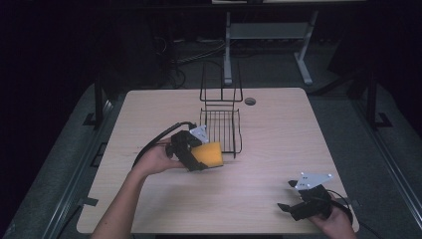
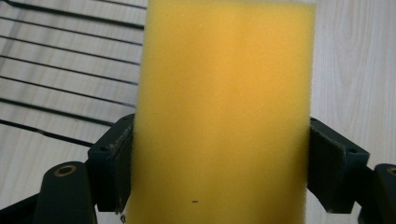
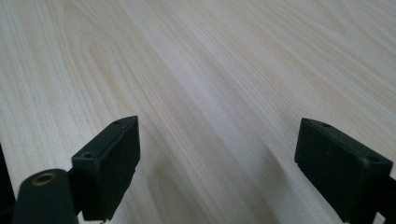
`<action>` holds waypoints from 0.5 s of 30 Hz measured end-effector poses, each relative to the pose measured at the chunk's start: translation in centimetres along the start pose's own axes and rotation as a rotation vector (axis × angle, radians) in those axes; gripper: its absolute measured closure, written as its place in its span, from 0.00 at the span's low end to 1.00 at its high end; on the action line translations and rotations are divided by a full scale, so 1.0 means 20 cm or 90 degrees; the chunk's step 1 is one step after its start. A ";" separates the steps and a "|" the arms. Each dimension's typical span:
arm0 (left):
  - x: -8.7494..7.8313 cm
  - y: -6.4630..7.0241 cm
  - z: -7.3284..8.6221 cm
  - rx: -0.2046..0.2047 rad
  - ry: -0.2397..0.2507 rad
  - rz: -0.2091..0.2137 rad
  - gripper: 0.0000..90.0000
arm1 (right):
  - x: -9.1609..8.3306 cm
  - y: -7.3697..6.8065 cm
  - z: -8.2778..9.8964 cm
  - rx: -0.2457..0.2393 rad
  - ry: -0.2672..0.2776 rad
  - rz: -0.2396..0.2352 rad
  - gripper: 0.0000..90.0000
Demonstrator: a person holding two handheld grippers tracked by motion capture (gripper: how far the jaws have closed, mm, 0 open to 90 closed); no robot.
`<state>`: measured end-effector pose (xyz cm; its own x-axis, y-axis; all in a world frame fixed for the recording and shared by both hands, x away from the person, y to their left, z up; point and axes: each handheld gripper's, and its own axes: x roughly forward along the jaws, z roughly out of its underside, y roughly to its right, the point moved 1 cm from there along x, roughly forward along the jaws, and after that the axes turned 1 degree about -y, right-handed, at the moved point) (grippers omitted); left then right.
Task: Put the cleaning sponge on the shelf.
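A yellow sponge (image 1: 210,154) is held by my left gripper (image 1: 195,158), shut on it, just in front of the black wire rack (image 1: 221,130) near the table's middle. In the left gripper view the sponge (image 2: 224,112) stands upright between the two black jaws, and the rack's wires (image 2: 70,70) lie behind it to the left. My right gripper (image 1: 287,195) rests low at the table's front right, open, with nothing between its fingers. The right gripper view shows its jaws wide apart around the gripper's midpoint (image 3: 217,154) over bare wood.
The light wooden table (image 1: 278,139) has a small round hole (image 1: 250,101) near its far edge. The rack's tall wire back (image 1: 221,82) rises at its far end. Beyond the table stand a white desk frame (image 1: 268,45) and cables on a dark floor.
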<state>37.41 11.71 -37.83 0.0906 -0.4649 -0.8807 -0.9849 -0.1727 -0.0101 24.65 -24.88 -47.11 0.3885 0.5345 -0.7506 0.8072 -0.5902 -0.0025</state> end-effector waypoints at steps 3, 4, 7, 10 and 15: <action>0.01 -0.01 -0.01 0.001 -0.010 0.000 0.24 | 0.00 0.00 0.00 -0.001 0.000 0.000 0.15; 0.01 -0.01 -0.01 0.004 -0.010 0.003 0.24 | 0.00 0.00 0.00 -0.001 0.000 0.000 0.15; 0.01 -0.02 -0.03 0.002 -0.007 0.002 0.24 | 0.00 0.00 0.00 -0.004 0.000 0.000 0.15; 0.01 -0.03 -0.05 0.008 -0.008 -0.001 0.24 | 0.00 0.01 0.00 -0.001 0.002 -0.001 0.15; 0.03 -0.06 -0.07 0.009 -0.016 0.000 0.24 | 0.00 0.00 0.00 -0.002 0.001 -0.002 0.15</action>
<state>38.83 10.49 -37.73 0.0869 -0.4432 -0.8922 -0.9869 -0.1605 -0.0165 24.71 -24.90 -47.10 0.3862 0.5374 -0.7497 0.8099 -0.5866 -0.0032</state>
